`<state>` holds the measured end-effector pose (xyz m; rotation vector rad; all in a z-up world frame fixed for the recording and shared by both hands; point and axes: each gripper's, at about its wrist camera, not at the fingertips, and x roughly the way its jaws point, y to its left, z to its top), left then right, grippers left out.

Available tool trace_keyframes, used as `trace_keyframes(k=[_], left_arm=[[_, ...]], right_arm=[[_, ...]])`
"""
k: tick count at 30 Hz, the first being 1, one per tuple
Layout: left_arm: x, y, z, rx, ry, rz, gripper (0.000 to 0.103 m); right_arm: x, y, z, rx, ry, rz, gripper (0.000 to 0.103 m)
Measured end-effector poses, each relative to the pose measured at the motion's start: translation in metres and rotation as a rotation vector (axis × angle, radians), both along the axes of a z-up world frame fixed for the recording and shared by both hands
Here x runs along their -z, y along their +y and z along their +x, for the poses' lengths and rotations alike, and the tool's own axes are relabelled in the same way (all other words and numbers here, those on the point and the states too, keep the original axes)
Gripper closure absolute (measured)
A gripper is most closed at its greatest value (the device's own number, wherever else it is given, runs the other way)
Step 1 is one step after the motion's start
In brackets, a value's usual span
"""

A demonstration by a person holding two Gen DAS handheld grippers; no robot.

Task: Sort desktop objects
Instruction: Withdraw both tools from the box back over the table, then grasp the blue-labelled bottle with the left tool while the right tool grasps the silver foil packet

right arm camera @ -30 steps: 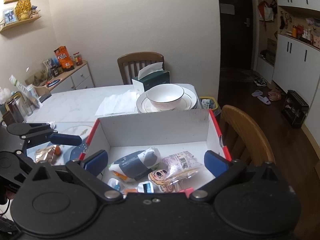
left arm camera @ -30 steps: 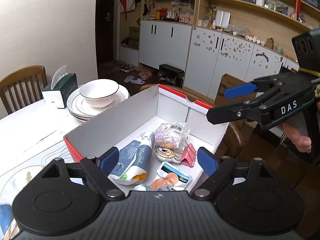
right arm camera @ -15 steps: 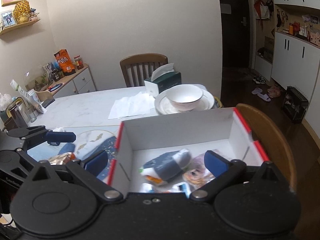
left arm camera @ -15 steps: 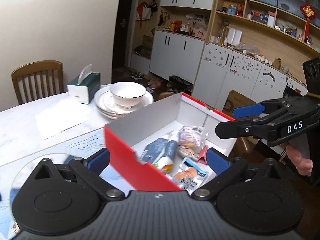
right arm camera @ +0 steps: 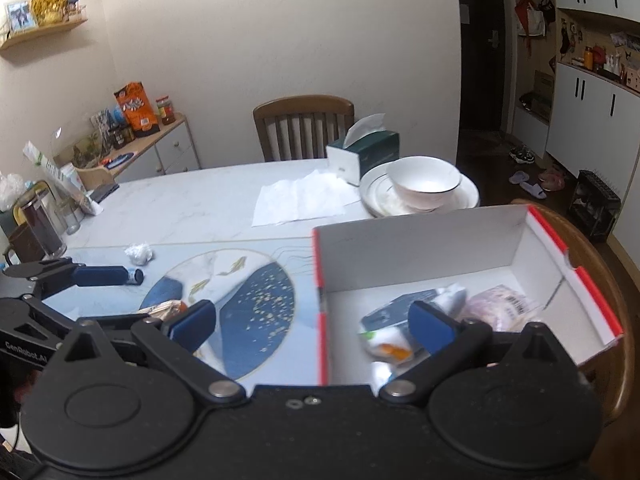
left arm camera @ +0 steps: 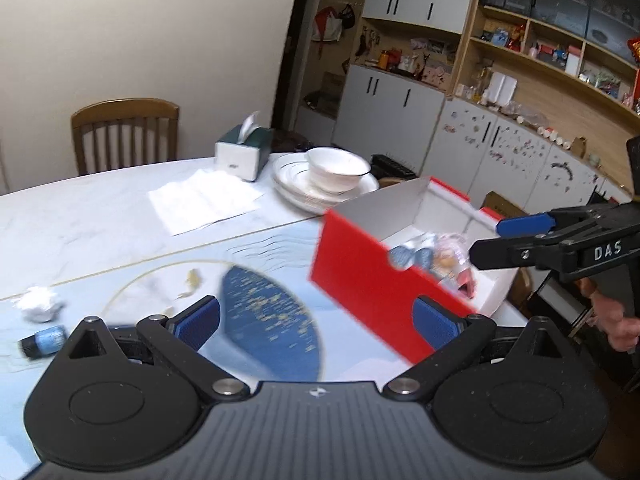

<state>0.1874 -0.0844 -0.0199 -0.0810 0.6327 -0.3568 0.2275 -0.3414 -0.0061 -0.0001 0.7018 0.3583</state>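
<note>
Left gripper (left arm camera: pixel 316 322) is spread wide with nothing between its blue pads, aimed down over the patterned mat (left arm camera: pixel 272 312). The right gripper (right arm camera: pixel 312 322) is just as wide and just as empty, straddling the near-left corner of the red-edged box (right arm camera: pixel 440 248).

What's left to sort lies out on the mat, on the left gripper's side. The small blue bottle (left arm camera: pixel 42 342) lies on its side toward the mat's left edge; its long axis runs roughly left to right across the table, dark cap pointing left in the left wrist view. In the right wrist view the left gripper's fingertip sits right beside that bottle, so I judge the left hand nearer by far. The right would have to cross the whole mat.

Beyond the bottle, toward the table's far edge, sits a crumpled white paper ball (left arm camera: pixel 38 304). A shiny snack wrapper (right arm camera: pixel 164 308) peeks out just behind the right gripper's left finger, near the mat's front edge.

Count them: one bottle, one paper ball, one wrapper loose on the mat. The box holds several packets already; blur keeps me from an exact count. At the table's far-right corner stand one bowl (right arm camera: pixel 424 182) on stacked plates and one tissue box (right arm camera: pixel 368 152).
</note>
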Motion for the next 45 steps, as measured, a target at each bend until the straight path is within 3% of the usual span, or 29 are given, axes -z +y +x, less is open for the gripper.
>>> trace_keyframes(k=[13,22,32,38,45], left_arm=[[0.032,0.077,-0.018,-0.073,0.076,0.074,0.0],[0.038,0.127,-0.013,-0.16,0.067,0.098,0.0],[0.059,0.168,0.024,-0.271,0.107,0.137,0.0],[0.074,0.175,0.053,-0.296,0.13,0.173,0.0],[0.088,0.182,0.083,-0.344,0.184,0.159,0.0]], right_arm=[[0.023,0.075,-0.003,-0.057,0.051,-0.042,0.002],[0.039,0.126,-0.002,-0.135,0.082,-0.069,0.002],[0.064,0.178,0.005,-0.181,0.114,-0.107,0.005],[0.078,0.2,0.012,-0.189,0.146,-0.122,0.005],[0.094,0.215,0.023,-0.188,0.184,-0.154,0.007]])
